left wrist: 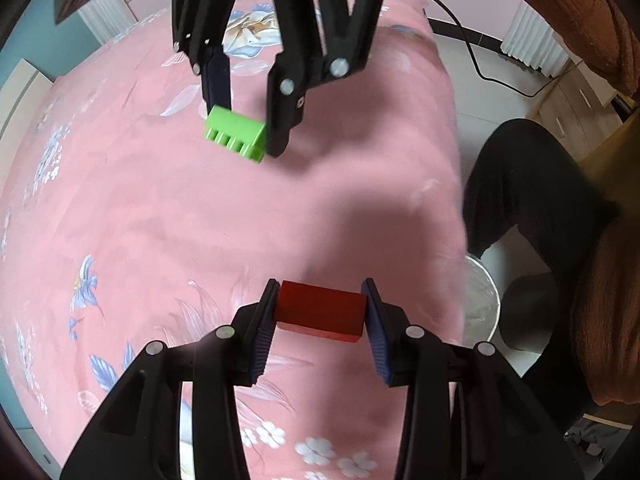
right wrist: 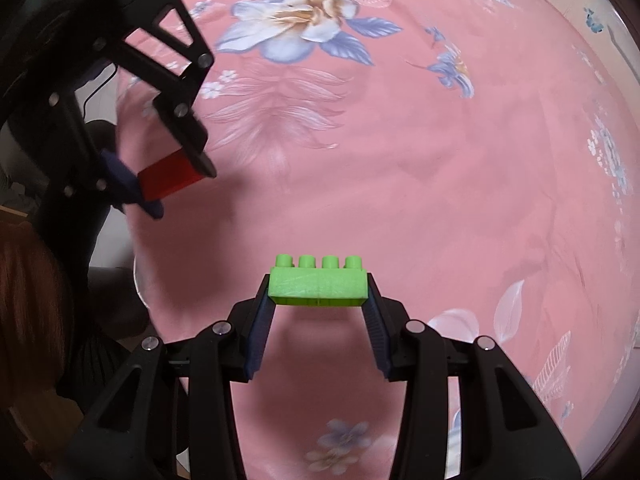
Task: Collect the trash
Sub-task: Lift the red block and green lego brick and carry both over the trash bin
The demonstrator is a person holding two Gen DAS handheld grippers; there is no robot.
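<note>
Both pieces are picked up but not yet binned: left gripper clamps the red rectangular block, right gripper clamps the green studded plastic brick, above the pink floral bedspread, white-lined bin nearby

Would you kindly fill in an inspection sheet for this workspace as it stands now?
Surface: pink floral bedspread, lightly rumpled.
Job's things: red block and green studded brick, both held clear of the bedspread; lined waste bin on the floor beside the bed.
Clutter: nothing seen on the bedspread.
Grippers: left gripper shut on the red block; right gripper shut on the green studded brick.
Cables: black cable trailing across the floor past the bed.
Surroundings: white radiator, wooden drawers, person's orange sleeve.
</note>
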